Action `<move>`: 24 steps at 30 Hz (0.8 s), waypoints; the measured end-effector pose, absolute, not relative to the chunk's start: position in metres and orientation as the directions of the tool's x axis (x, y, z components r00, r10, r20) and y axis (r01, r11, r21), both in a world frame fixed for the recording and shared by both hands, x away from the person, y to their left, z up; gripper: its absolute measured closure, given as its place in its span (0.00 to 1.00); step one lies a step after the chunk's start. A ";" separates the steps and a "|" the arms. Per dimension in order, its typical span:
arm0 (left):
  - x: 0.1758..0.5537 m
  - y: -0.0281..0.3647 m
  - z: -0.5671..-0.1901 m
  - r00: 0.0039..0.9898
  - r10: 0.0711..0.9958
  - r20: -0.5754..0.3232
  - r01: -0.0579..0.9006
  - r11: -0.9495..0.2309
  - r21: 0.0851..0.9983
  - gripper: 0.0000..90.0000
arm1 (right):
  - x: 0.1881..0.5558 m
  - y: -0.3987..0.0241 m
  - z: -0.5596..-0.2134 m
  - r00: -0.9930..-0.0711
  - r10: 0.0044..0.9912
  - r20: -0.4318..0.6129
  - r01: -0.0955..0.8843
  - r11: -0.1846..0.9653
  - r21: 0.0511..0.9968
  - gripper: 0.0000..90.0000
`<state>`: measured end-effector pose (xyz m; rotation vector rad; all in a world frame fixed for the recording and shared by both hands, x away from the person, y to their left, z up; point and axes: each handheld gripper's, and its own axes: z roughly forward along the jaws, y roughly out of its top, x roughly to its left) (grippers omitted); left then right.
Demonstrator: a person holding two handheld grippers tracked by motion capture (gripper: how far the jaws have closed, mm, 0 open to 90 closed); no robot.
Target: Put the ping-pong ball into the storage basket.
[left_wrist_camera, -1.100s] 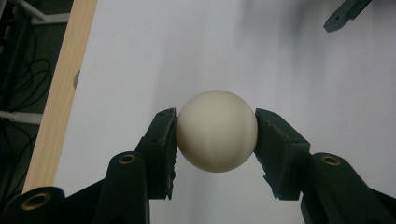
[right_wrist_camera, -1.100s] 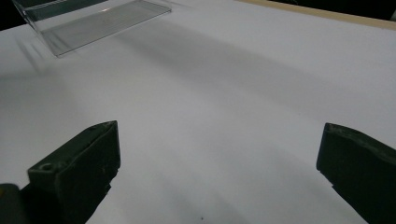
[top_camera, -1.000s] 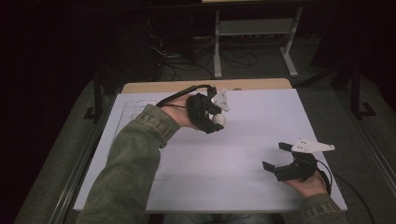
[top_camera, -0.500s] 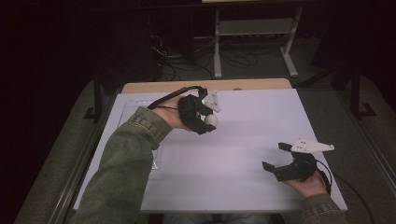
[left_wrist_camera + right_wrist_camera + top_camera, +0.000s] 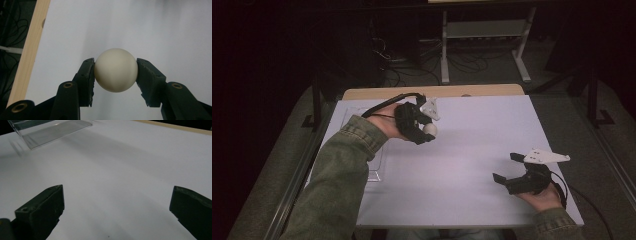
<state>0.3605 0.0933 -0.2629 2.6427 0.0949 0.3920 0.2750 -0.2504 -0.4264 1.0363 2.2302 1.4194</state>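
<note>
A cream-white ball sits between the two black pads of my left gripper, which is shut on it from both sides. In the high view that left gripper hangs over the far left part of the white table, with the ball showing at its tip. My right gripper rests near the table's front right, held by a hand. In the right gripper view the right gripper stands open with bare white surface between its jaws.
A clear plastic tray lies flat at the table's left side, seen in the high view as the tray partly under the green sleeve. A wooden strip edges the far side. Cables and a metal stand sit on the floor beyond.
The left hand has carried the ball a short way leftward and toward the near side. The right gripper has stayed where it was.
</note>
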 end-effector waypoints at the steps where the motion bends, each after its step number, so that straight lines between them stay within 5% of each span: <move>1: 0.361 0.095 -0.263 0.956 0.138 0.257 0.006 -0.891 0.455 0.56 | 0.275 -0.250 -0.426 -0.695 0.709 0.122 0.410 0.250 0.877 0.00; 24: 0.354 0.132 -0.272 0.958 0.174 0.230 0.059 -0.899 0.433 0.56 | 0.276 -0.250 -0.427 -0.693 0.710 0.122 0.416 0.256 0.872 0.00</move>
